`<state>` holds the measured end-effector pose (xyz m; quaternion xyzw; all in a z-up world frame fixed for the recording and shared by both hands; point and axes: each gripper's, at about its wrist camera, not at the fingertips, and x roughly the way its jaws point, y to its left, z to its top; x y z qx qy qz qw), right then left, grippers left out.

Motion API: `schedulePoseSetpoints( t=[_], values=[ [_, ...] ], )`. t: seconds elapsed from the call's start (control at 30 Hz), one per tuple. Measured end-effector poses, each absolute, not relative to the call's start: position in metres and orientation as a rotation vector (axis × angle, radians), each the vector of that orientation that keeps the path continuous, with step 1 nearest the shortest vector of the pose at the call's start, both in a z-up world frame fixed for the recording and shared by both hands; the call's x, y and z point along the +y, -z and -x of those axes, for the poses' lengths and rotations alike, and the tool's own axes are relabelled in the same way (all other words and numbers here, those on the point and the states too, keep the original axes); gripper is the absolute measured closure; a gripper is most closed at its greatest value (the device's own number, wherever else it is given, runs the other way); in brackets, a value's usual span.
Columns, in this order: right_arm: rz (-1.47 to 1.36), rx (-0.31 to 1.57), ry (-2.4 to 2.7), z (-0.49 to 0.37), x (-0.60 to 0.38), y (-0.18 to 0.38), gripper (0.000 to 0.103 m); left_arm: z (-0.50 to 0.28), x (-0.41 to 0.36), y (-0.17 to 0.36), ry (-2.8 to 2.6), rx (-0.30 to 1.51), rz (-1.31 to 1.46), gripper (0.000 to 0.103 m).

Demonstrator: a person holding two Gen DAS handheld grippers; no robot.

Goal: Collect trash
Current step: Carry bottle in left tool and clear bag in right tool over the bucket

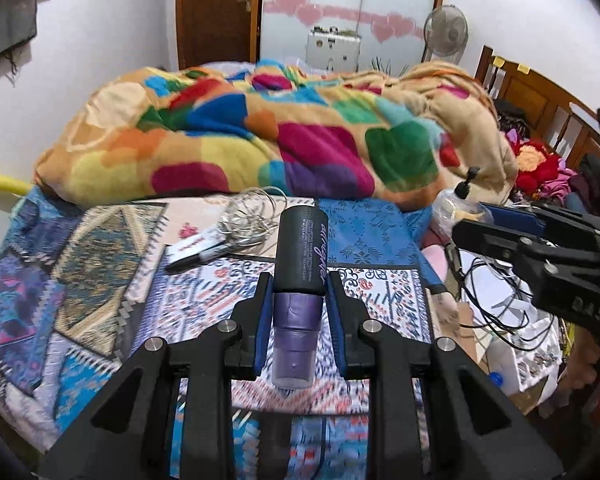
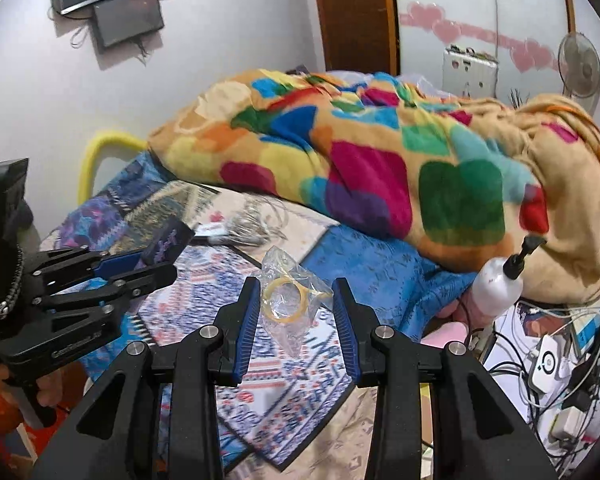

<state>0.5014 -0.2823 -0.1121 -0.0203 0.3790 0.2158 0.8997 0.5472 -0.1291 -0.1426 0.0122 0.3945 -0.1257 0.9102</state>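
My left gripper (image 1: 299, 282) is shut on a black spray can (image 1: 302, 250) with a purple cap, held above the patterned bedspread (image 1: 100, 264); the can also shows in the right wrist view (image 2: 168, 245) between the left gripper's fingers (image 2: 112, 266). My right gripper (image 2: 296, 292) is open, its fingers on either side of a crumpled clear plastic bag (image 2: 292, 300) with a yellow ring inside, lying on the bedspread (image 2: 204, 292). The right gripper (image 1: 496, 222) shows at the right edge of the left wrist view.
A multicoloured blanket (image 1: 260, 132) is heaped across the back of the bed. A coiled white cable (image 1: 248, 216), a marker (image 1: 196, 258) and a small white box lie on the bedspread. A white pump bottle (image 2: 496, 286) and tangled chargers (image 2: 560, 364) sit to the right.
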Motion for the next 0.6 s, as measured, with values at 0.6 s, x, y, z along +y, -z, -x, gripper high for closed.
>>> schedulePoseSetpoints(
  t=[0.6],
  values=[
    [0.101,0.662,-0.544,-0.393,-0.221,0.044,0.070,-0.393,-0.033,0.092,0.142,0.716,0.111,0.078]
  ],
)
